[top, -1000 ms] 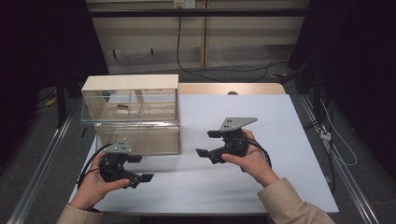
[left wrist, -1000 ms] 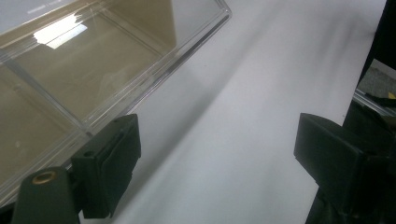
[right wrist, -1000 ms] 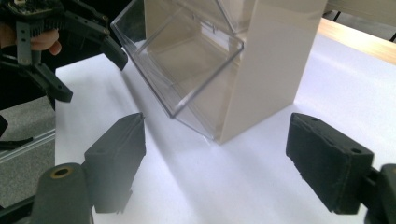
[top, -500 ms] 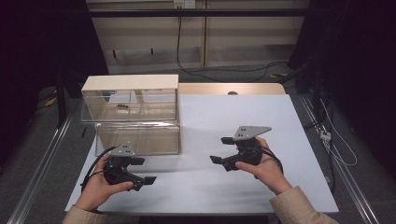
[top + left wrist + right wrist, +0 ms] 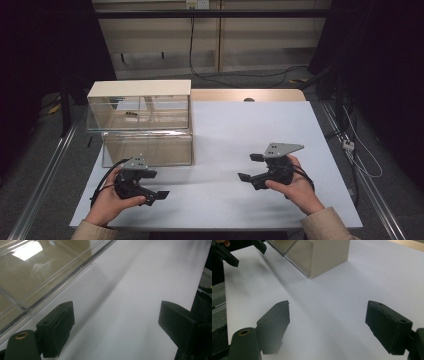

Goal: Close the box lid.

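From the high view I see the clear plastic box with a cream lid (image 5: 140, 122) on the white table (image 5: 240, 130), at its left, long axis running across. My left tongs (image 5: 156, 184) and right tongs (image 5: 248, 167) gape wide, empty (each low over bare tabletop). Left gripper view: box's glossy wall (image 5: 37, 272) just beside the jaws. Right gripper view: its cream end (image 5: 329, 255) well ahead.

Person's left hand (image 5: 107, 202) low at the near left, left gripper (image 5: 156, 185) pointing right with jaws wide apart and empty, right hand (image 5: 295, 185) at the near right, right gripper (image 5: 250, 167) pointing left, jaws spread, nothing between
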